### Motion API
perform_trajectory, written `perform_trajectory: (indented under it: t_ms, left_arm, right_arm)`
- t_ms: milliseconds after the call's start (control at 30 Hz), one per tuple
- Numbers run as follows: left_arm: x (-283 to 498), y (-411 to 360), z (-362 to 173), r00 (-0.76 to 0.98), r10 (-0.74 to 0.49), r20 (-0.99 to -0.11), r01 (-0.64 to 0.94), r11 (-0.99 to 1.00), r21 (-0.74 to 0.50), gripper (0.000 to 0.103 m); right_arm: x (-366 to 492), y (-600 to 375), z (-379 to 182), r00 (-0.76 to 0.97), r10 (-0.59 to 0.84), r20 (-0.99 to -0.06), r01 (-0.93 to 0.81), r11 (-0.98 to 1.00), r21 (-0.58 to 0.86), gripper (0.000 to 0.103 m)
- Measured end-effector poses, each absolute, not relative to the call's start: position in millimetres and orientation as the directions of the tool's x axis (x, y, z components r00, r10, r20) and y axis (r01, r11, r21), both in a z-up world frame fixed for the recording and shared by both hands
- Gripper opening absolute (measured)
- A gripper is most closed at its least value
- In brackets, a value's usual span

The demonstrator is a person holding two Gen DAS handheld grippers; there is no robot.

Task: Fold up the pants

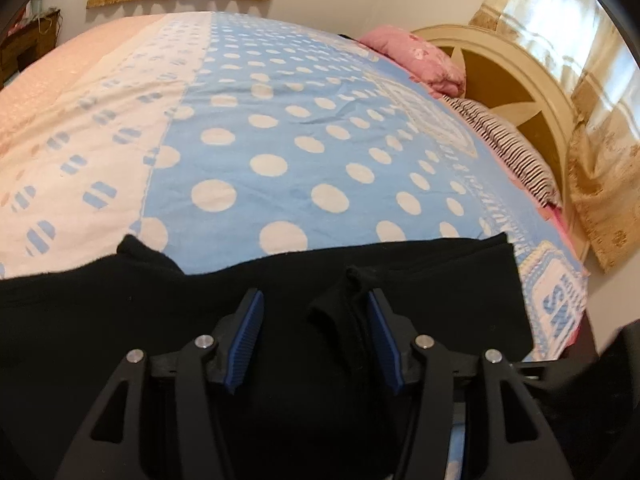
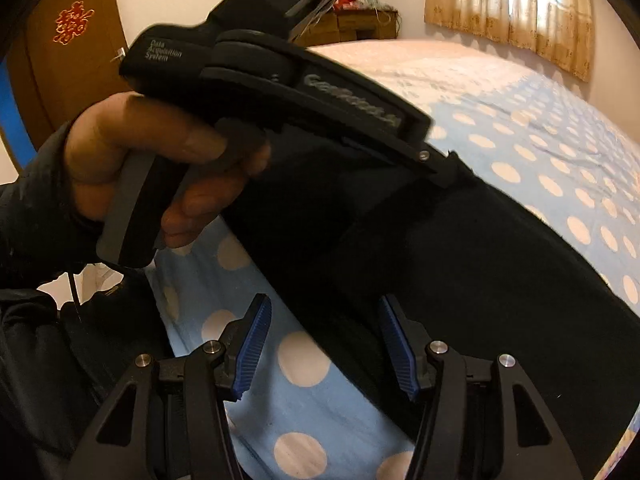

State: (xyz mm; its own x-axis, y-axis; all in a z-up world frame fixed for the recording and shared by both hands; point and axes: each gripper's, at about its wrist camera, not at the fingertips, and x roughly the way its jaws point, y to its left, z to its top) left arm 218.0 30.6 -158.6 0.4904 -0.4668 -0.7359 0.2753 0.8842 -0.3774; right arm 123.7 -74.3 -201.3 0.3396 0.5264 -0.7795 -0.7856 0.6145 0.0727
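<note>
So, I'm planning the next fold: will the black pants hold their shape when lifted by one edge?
Probably not. The black pants lie limp with a bunched ridge, so they would likely droop. Their fuzzy surface suggests they grip the polka-dot bedspread rather than slide.

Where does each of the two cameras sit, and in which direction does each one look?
Left wrist: sits on the left gripper, looks down along its open fingers at the black pants and across the dotted bedsheet toward the headboard; only the gripper shows.
Right wrist: sits on the right gripper, also open, looks over the pants toward the door; the left hand holding the left gripper shows.
Shared: pants, bedsheet, curtains.
</note>
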Motion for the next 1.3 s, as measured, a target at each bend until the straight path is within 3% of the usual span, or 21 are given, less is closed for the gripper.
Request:
perform_trajectory:
  t_ms: [133,300,467,600,867,1067,1100,1200,1300]
  left_arm:
    - [206,51,-150,0.515,-0.467,-0.719,0.256,0.884,-0.391,0.061]
    - [178,108,-120,0.645,-0.331,-0.689,0.193,0.943,-0.273,0.076]
    - [164,186,-111,0.721,-0.102,-0.686,0.040,0.994,-0.106,0.077]
    - [157,253,-119,0.718,0.014,-0.696,-0.119,0.987,-0.104,0.075]
    - [156,294,-158,0.674,-0.080,-0.735,-0.193,0.941,-0.279,0.058]
    - [163,285,-161,0.684,-0.092,-0.723,-0.154,0.951,-0.268,0.058]
    - [163,285,-159,0.682,-0.100,-0.725,-0.148,0.951,-0.270,0.050]
    - [161,281,-156,0.671,-0.120,-0.732,-0.128,0.954,-0.273,0.046]
    - [161,284,-158,0.670,-0.109,-0.734,-0.131,0.956,-0.261,0.050]
  right_arm:
    - [114,-100,-179,0.408,0.550,-0.729,-0.760,0.647,0.063,0.057]
    - [112,-145,-162,0.495,0.561,-0.663,-0.683,0.723,0.101,0.057]
    - [121,-175,-161,0.535,0.571,-0.623,-0.606,0.773,0.187,0.060]
    - [128,-175,-168,0.538,0.562,-0.628,-0.587,0.785,0.200,0.061]
    - [127,-163,-176,0.524,0.551,-0.649,-0.602,0.779,0.174,0.061]
    - [125,-158,-181,0.520,0.545,-0.658,-0.608,0.777,0.163,0.061]
    - [124,-158,-180,0.521,0.547,-0.656,-0.610,0.775,0.162,0.061]
    - [124,-158,-181,0.517,0.547,-0.658,-0.613,0.773,0.162,0.061]
    - [125,-157,-183,0.515,0.542,-0.664,-0.611,0.776,0.160,0.061]
